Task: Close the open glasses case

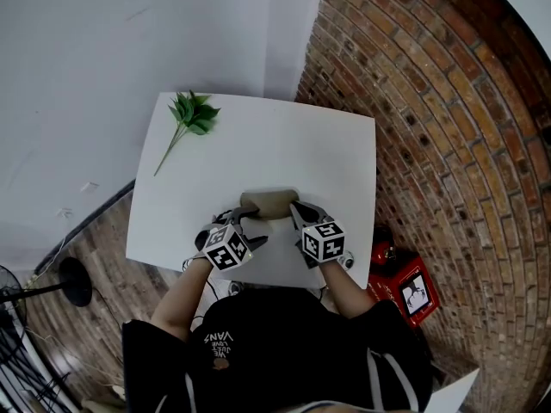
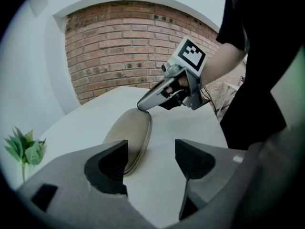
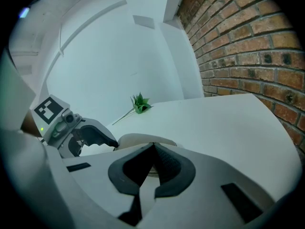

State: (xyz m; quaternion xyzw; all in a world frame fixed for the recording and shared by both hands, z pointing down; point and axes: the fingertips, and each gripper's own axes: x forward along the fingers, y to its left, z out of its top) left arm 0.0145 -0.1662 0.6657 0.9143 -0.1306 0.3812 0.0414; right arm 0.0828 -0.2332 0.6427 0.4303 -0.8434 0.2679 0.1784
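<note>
Your black shirt (image 1: 284, 342) fills the near edge of the head view, and both forearms reach out from it over the white bench (image 1: 284, 144). In your left hand, the left tongs (image 2: 152, 159) stand with the jaws well apart. Only bare bench shows between them, and the left jaw sits just beside the near end of the glasses case (image 2: 128, 135). In your right hand, the right tongs (image 3: 152, 149) have their tips brought together with nothing pinched between them. Seen from the left gripper view, that closed tip rests against the far end of the case.

The case is tan and oval. It lies flat on the bench near your edge, between the two tongs, and its halves meet along the side seam where it shows. A green leafy sprig (image 1: 191, 114) lies well apart at the far left corner. A brick wall (image 1: 430, 101) runs along your right, with a red box (image 1: 405, 286) on the floor below it.
</note>
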